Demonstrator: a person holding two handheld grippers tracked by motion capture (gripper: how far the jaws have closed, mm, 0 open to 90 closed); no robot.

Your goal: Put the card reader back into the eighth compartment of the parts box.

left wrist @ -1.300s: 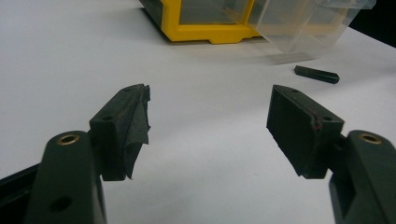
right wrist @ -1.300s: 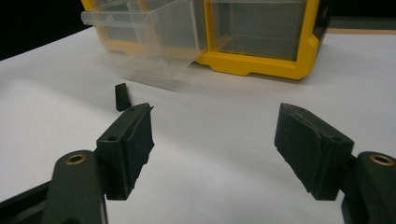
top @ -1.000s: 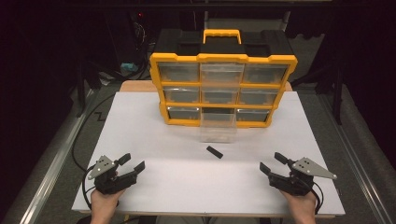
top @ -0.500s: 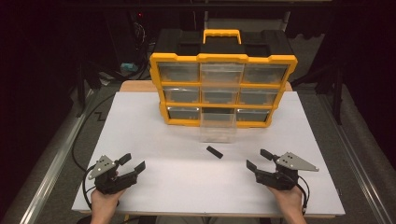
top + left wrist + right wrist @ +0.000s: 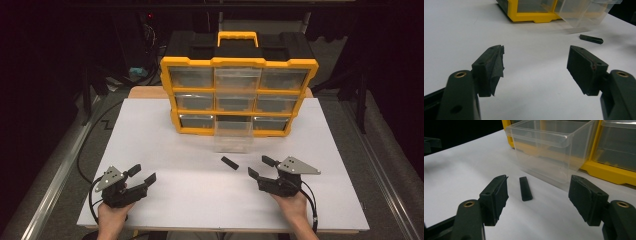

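A small black bar (image 5: 229, 162) lies on the white table (image 5: 190, 145), just in front of a clear drawer (image 5: 233, 135) pulled out of the yellow organiser's (image 5: 238, 95) bottom row. My right gripper (image 5: 259, 167) is open and points at the bar (image 5: 525, 188) from a short distance to its right. The bar lies between and beyond the jaws, clear of them. Behind it stands the clear drawer (image 5: 549, 150). My left gripper (image 5: 142, 174) rests open near the table's front left, with nothing between its pads. The bar (image 5: 591, 39) shows far off to its right.
The yellow and black organiser with a handle (image 5: 238, 38) stands at the back middle of the table, its other drawers shut. Cables (image 5: 90, 150) trail off the left side. White table surface lies between the two grippers.
My right gripper has moved left and forward, toward the black bar. The left gripper has stayed where it was.
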